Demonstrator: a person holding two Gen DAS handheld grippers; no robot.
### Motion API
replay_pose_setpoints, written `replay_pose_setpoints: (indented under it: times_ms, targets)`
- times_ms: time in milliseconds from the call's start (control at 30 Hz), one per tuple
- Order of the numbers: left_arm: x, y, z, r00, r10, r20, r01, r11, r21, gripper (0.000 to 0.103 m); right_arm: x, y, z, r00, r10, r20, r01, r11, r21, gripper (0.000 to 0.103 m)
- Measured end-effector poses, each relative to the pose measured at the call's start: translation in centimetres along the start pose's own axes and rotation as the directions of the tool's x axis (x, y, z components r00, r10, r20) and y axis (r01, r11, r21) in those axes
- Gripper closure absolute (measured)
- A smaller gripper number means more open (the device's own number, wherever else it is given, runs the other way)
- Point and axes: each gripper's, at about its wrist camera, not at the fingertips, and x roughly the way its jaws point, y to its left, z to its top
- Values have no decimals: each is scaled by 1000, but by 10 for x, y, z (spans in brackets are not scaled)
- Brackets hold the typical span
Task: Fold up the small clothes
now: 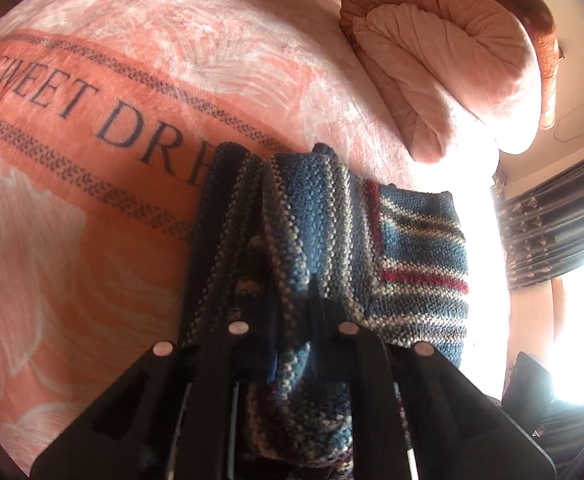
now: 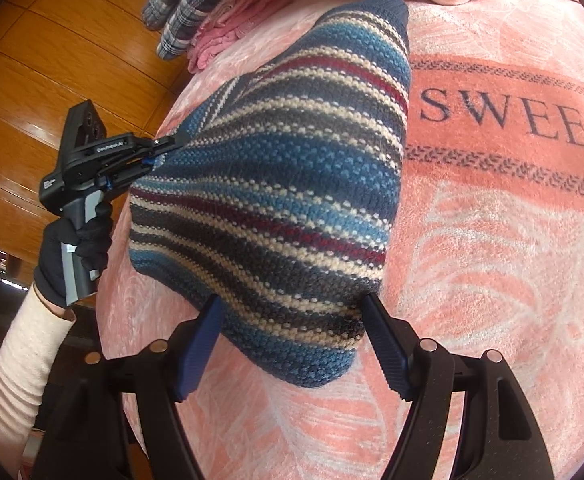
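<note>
Coarse knitted wool sweater; plush fleecy blanket; glossy wood panelling.

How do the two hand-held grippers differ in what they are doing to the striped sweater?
The left hand-held gripper is shut, pinching the striped sweater at its edge; the right hand-held gripper stands wide open. The left one pulls the knit taut, while the right one only straddles a corner, its fingers not clamped. Both are black.

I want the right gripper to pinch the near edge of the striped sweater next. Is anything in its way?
Nothing visible. The right gripper is open, with the striped knit sweater's near edge between its fingers. The left gripper holds the far side, clear of that path.
</note>
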Motion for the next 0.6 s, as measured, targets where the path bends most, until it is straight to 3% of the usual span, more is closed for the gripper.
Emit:
replay_pose_setpoints:
  times_ms: [133, 200, 467, 600]
  targets:
    - [-35, 7, 8, 996, -62, 62, 61, 998, 5, 94, -5, 6, 5, 1000, 8, 8, -8, 1000, -15, 31]
    - [-36, 8, 10, 998, -27, 56, 25, 999, 38, 94, -5, 9, 10, 1000, 16, 12, -15, 1000, -16, 31]
    - [14, 35, -7, 997, 81, -6, -81, 996, 46, 93, 6, 18, 7, 1000, -9, 5, 9, 999, -31, 30]
    - [11, 40, -9, 999, 52, -6, -52, 999, 7, 90, 12, 19, 6, 1000, -27, -7, 26, 999, -30, 30]
